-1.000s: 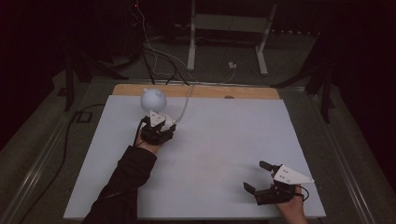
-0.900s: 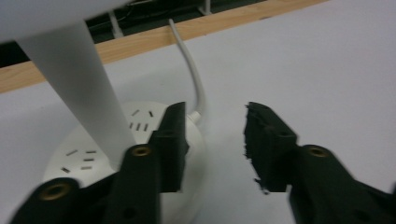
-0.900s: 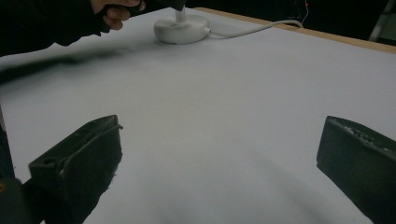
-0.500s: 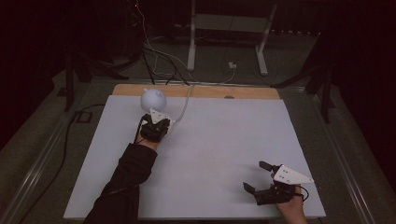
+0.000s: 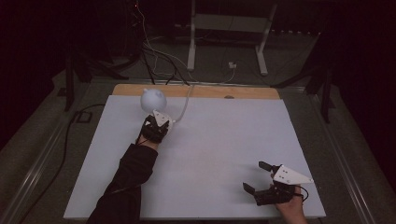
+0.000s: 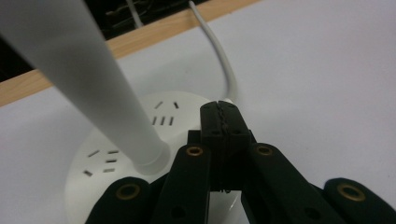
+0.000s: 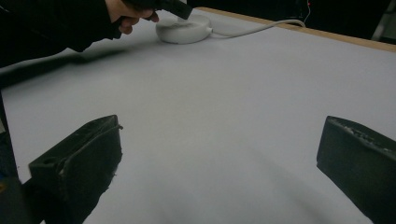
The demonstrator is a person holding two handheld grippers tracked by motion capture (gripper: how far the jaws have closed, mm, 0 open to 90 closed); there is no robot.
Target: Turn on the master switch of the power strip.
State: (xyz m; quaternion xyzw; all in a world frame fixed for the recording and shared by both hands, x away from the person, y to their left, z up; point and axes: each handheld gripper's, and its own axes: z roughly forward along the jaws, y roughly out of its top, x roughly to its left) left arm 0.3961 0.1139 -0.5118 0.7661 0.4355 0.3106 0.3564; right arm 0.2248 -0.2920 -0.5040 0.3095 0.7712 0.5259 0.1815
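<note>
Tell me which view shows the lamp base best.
The left gripper view: the round white lamp base sits close up, vent slots visible. The right gripper view shows it far off; the high view barely shows it behind the left tool.

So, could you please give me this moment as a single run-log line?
left gripper: shut, empty, over lamp base | right gripper: open, empty | lamp cord: trails off table

A dim room is surrounding the white tabletop (image 5: 224, 154), with a white metal stand (image 5: 229, 32) and loose cables (image 5: 154, 51) lying on the grey floor (image 5: 42, 135).
</note>
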